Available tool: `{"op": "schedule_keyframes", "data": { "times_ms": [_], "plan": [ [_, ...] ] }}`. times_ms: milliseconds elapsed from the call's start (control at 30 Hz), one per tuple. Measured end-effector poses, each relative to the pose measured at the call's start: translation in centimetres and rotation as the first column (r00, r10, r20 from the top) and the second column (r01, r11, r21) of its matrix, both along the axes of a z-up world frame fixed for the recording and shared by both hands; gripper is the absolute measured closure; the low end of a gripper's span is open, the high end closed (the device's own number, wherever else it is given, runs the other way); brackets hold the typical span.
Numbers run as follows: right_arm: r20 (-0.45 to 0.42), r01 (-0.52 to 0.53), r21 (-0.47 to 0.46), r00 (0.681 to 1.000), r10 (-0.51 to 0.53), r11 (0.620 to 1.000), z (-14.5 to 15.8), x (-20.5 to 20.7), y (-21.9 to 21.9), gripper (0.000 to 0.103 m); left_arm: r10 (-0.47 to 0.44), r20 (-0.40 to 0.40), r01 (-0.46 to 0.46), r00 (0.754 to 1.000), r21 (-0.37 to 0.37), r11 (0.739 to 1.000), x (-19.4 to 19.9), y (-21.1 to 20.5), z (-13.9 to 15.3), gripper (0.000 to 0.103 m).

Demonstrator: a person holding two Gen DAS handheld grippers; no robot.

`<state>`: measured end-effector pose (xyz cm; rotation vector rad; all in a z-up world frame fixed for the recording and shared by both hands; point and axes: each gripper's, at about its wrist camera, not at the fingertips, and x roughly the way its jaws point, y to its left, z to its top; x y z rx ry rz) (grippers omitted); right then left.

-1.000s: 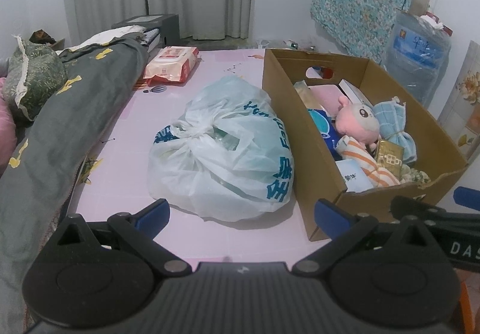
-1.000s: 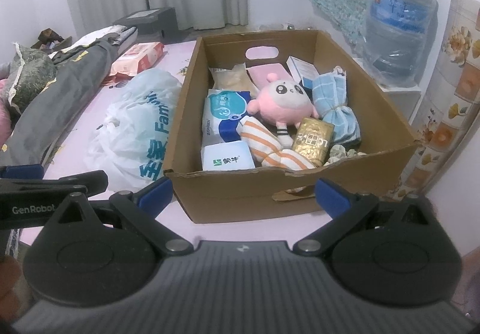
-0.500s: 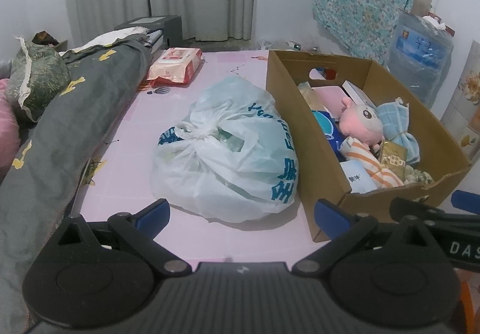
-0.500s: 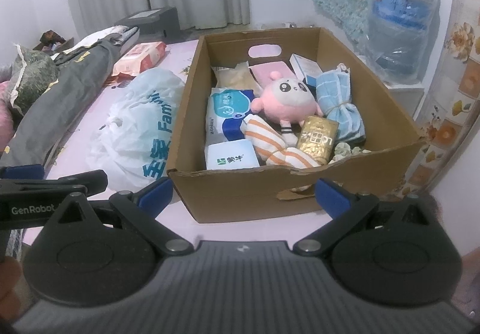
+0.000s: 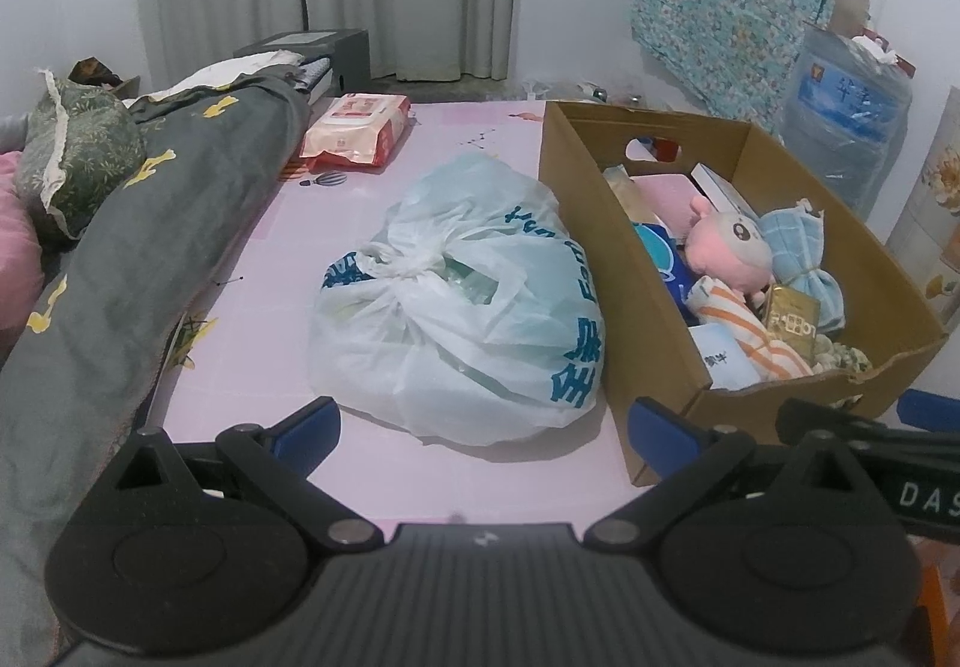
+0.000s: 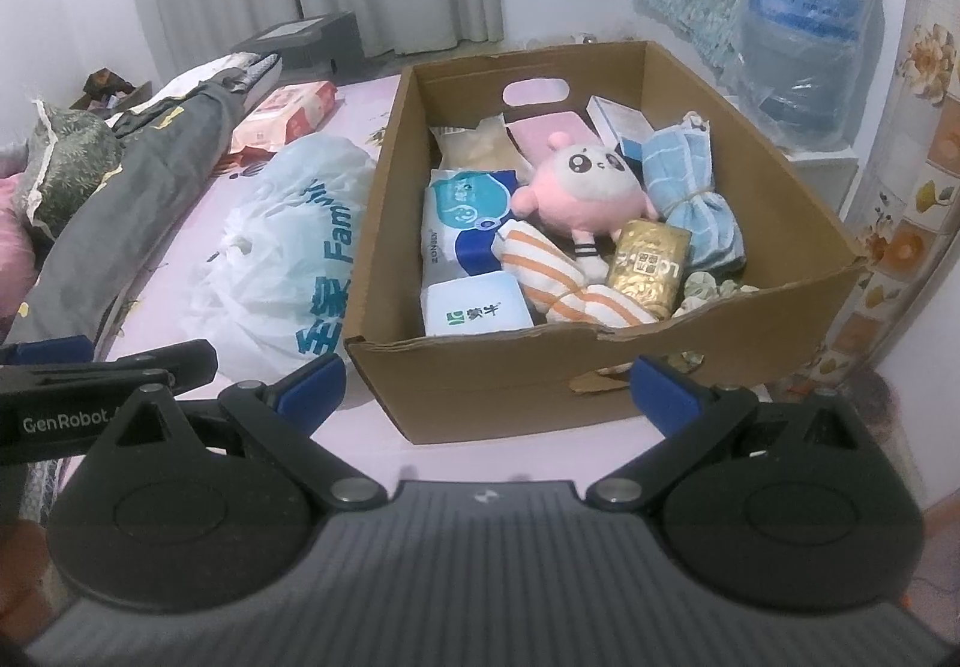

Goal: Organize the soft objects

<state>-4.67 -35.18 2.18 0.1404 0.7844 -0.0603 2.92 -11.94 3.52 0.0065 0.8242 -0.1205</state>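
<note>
Hovering level, both spread wide, empty: left gripper [image 5: 483, 421] facing bag [image 5: 462, 301], right gripper [image 6: 486, 382] facing box [image 6: 600, 367].

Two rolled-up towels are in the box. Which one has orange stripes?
The orange-striped towel lies near the front wall of the cardboard box, beside the gold packet. The other towel is plain blue, tied round its middle, by the right wall.

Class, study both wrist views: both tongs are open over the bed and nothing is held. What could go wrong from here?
1. The pink plush toy is hemmed in by the striped cloth and gold box; lifting it may drag them.
2. The cardboard box has a torn front rim, which might snag the right tongs.
</note>
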Motion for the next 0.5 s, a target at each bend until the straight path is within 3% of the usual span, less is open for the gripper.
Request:
{"op": "schedule_keyframes", "data": {
  "times_ms": [500],
  "plan": [
    [-0.003,-0.008,0.002,1.000,0.008,1.000,0.15,0.31,0.54,0.001,0.012,0.001,-0.012,1.000,-0.006,1.000,-0.04,0.42,-0.03,0.001]
  ]
}}
